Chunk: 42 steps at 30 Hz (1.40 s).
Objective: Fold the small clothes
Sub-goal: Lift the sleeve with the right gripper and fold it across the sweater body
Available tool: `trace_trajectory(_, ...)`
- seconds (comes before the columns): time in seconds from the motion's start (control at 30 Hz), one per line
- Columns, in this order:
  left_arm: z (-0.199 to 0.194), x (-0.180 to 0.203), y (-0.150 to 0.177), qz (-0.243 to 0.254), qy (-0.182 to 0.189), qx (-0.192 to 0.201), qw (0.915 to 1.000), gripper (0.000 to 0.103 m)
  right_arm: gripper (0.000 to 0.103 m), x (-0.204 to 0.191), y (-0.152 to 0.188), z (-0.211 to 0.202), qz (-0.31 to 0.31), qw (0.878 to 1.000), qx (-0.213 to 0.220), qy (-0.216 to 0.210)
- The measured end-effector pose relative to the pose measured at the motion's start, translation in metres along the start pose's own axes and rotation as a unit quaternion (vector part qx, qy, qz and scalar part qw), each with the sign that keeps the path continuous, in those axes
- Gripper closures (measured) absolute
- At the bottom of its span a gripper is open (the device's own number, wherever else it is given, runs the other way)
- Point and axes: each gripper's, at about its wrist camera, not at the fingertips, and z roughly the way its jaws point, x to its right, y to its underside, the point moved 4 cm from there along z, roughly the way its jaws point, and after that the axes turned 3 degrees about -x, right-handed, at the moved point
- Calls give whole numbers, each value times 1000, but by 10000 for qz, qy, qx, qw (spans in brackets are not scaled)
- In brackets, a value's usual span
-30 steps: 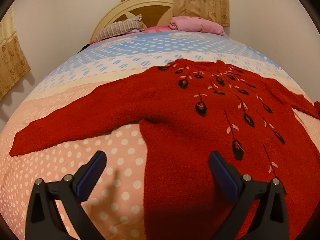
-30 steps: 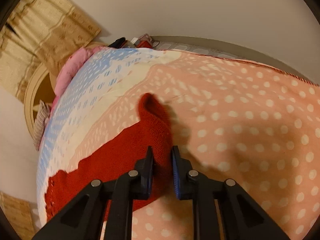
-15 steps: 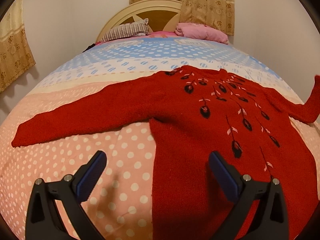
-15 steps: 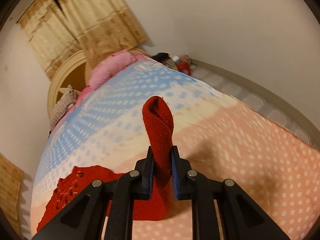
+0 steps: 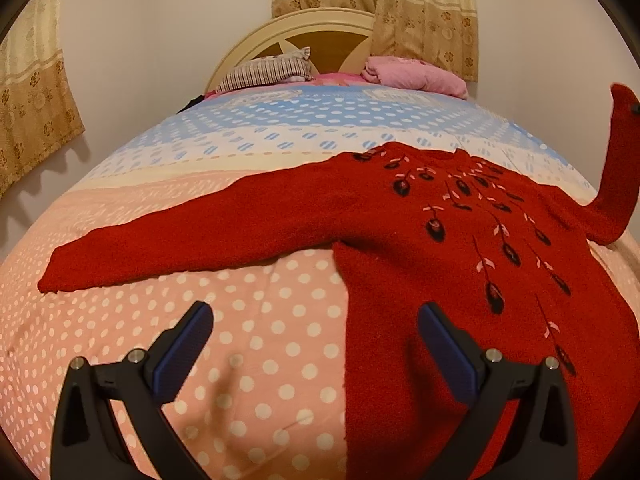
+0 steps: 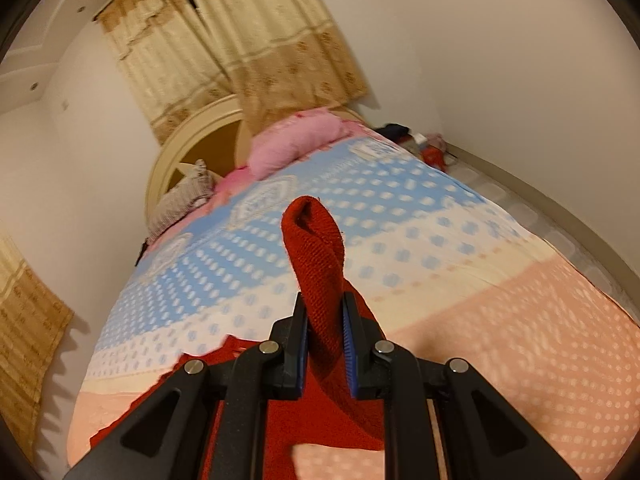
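The right gripper [image 6: 325, 344] pinches the raised right sleeve [image 6: 320, 256] of the red sweater [image 5: 460, 248], spread on the polka-dot bedspread [image 5: 260, 320]; carry it leftward across the chest without dragging. The left gripper [image 5: 316, 344] hovers wide open, empty.

A bed with a polka-dot bedspread [image 5: 280, 340] — pink, cream and blue bands; a striped pillow [image 5: 268, 72] and pink pillow [image 5: 416, 76] by the headboard [image 5: 320, 32] — curtains [image 5: 376, 0] behind.

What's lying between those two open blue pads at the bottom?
In the left wrist view, bare polka-dot bedspread and the red sweater's hem edge lie between the left gripper's open fingers.
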Motion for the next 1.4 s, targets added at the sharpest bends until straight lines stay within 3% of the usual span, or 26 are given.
trace_trajectory(0.4,-1,-15,1,-192,122,5,9997,0,88,-123,0,14,-702,9962,21,-520)
trace_trajectory(0.77,1,-24,0,-332,181,-31,9993,0,88,-226,42,48,-1311,9863,-270,-962)
trace_trajectory(1.1,4,-29,0,-424,246,-70,9988,0,88,-287,117,100,-1708,9757,-752,-1145)
trace_trajectory(1.4,6,-32,2,-473,228,-117,9986,0,88,-312,223,171,-2132,9608,-1414,-1068)
